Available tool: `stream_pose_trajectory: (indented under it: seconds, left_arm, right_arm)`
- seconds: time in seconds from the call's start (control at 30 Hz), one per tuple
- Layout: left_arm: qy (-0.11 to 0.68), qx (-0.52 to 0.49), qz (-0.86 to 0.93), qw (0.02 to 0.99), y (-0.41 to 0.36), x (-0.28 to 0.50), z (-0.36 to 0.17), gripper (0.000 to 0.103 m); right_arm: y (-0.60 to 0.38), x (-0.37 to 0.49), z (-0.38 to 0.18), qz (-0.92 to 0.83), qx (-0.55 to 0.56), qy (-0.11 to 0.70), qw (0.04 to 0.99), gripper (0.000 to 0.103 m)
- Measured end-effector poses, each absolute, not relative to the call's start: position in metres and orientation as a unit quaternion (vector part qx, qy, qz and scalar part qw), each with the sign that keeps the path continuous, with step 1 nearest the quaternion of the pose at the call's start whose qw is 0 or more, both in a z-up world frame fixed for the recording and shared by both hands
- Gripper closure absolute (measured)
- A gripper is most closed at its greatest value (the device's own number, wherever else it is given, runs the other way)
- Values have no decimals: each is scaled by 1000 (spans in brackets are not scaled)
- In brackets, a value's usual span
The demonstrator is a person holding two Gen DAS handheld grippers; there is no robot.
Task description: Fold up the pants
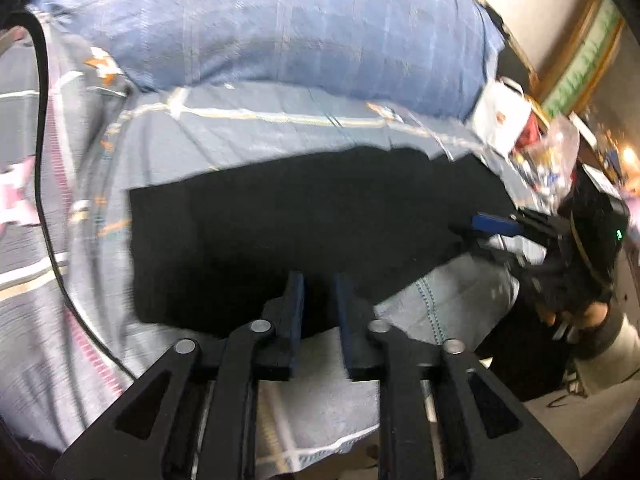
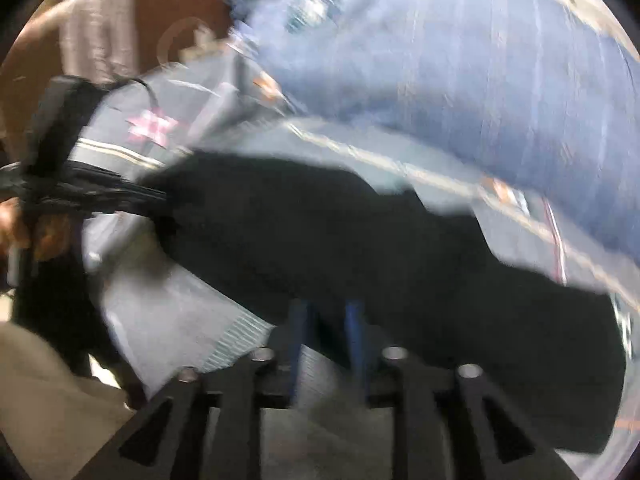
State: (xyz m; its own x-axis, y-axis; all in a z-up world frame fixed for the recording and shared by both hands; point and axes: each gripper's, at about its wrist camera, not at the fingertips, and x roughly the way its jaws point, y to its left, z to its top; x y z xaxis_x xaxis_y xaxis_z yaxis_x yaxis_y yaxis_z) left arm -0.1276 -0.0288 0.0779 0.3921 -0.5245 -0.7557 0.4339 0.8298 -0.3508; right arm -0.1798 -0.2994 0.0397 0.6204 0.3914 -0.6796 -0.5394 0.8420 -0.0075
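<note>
Black pants (image 1: pixel 304 216) lie on a bedsheet (image 1: pixel 256 120) below a blue pillow (image 1: pixel 304 28); left gripper (image 1: pixel 319 280) and right gripper (image 2: pixel 327 308) both gape slightly, apparently holding nothing.

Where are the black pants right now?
The black pants lie flat on the striped bedsheet, mid-frame in both wrist views, just below the big blue pillow.

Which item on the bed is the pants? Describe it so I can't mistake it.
On the patterned grey bedsheet, below the big blue pillow, lie the pants, a flat, plain black slab of cloth. Everything around them is lighter, striped or checked.
</note>
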Motion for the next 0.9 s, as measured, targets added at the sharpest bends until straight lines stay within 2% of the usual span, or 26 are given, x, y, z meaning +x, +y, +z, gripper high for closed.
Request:
stream_pose_trajectory:
  seconds: [0.03,0.07,0.23,0.33,0.4,0.47,0.5,0.67,0.9]
  left_arm:
    - [470,-53,-275,837,-21,-128,79,67]
    - [468,-61,-259,843,-12,-128,80,61]
    - [477,-117,-175,853,33,-113,72,59]
    - [484,-123,-168,850,33,-103,63,57]
    - [487,-126,-179,845,29,-98,58,57]
    - [487,-124,-177,846,25,-95,55,57]
    - [487,-124,-177,846,24,-94,58,57]
    - [467,-133,-188,854,35,-100,71,57]
    - [477,-114,-158,857,35,-100,65,57]
  right_arm:
    - [-294,-183,42,269,-104,339,896,55]
    - [-283,-183,44,282,-107,326,896,55]
    - [-234,-174,26,319,-155,320,878,55]
    - [-211,-167,9,311,-208,319,870,55]
    - [-205,-160,0,317,-221,322,864,66]
    - [-206,-155,-1,318,-208,336,862,90]
    - [-208,-155,2,319,-196,340,863,95]
    - [-217,-173,28,340,-143,337,866,97]
    - [-214,-171,-8,318,-92,361,872,96]
